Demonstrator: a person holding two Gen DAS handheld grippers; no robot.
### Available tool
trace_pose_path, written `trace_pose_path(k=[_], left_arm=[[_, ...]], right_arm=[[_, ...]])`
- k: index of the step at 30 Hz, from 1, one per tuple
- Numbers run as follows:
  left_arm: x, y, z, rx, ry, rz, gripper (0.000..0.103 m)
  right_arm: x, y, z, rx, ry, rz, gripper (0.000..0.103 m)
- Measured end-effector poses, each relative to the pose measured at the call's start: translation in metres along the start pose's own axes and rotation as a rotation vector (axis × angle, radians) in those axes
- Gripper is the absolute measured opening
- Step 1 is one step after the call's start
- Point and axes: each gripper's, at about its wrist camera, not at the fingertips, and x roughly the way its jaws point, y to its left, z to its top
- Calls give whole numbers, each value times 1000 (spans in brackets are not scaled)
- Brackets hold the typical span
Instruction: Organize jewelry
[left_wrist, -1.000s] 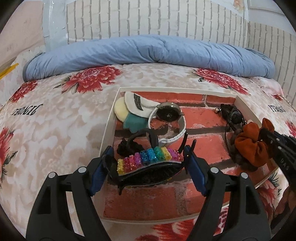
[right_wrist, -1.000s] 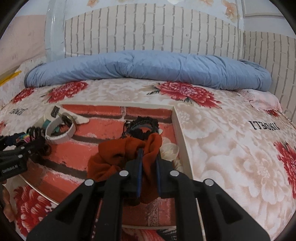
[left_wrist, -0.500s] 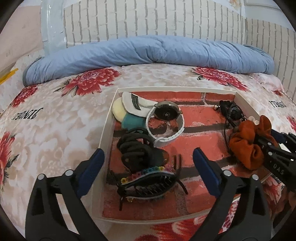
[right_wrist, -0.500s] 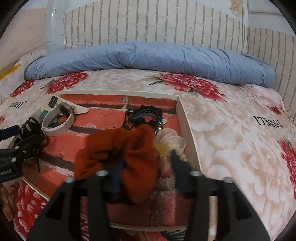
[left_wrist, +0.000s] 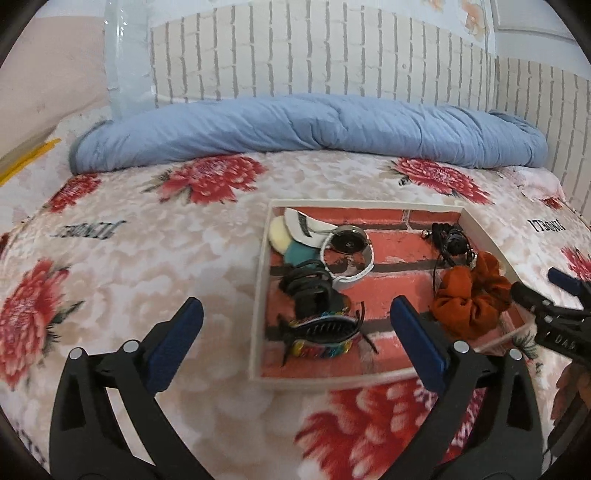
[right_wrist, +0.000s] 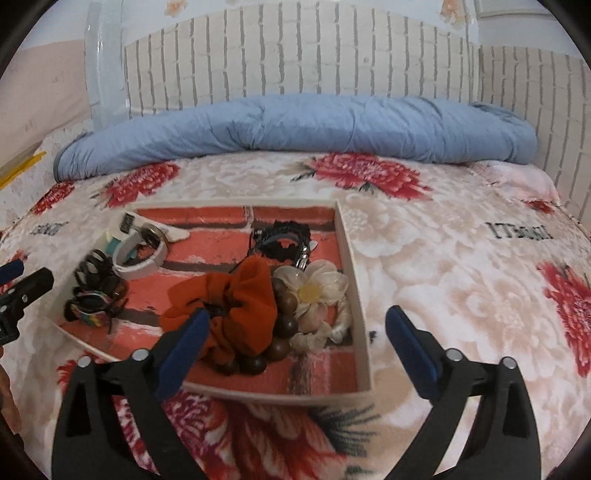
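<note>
Now both tongs held wide open, nothing gripped: left gripper (left_wrist: 295, 332), right gripper (right_wrist: 295, 332).

Small things kept together in one tray (left_wrist: 258, 295) on flowered bed cover (left_wrist: 147, 266), so nothing gets lost.

Counted in tray:
- one rainbow hair clip (left_wrist: 323, 334), left front
- one black claw clip (left_wrist: 308, 284)
- one white watch (left_wrist: 347, 245)
- one orange scrunchie (right_wrist: 236, 306), right side
- one brown bead bracelet (right_wrist: 284, 325)
- one cream flower scrunchie (right_wrist: 314, 284)

Task judged nearly done.

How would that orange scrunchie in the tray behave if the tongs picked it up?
The orange scrunchie looks like loose gathered fabric, so it would likely squash and droop rather than hold shape. It probably weighs little. It lies against the wooden beads, so a lift might drag those along.
</note>
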Motion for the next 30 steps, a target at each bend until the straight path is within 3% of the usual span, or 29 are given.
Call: trace_pose_path(k=[8,18,23,30], left_arm=[[-95,8,-28,24,-105,48,98],[-192,0,-90,21,-144,50,98],[-221,1,-124,-3,-190,68,98],[-235,0,-184,-39,-187,46,98]], right_arm=[[-90,-2,-15,4,-78,9,99],[-197,3,-75,-8,-135,12,99],[-218,10,-117,-15,-129,6,99],[-234,19,-173,-54,-162,-30,99]])
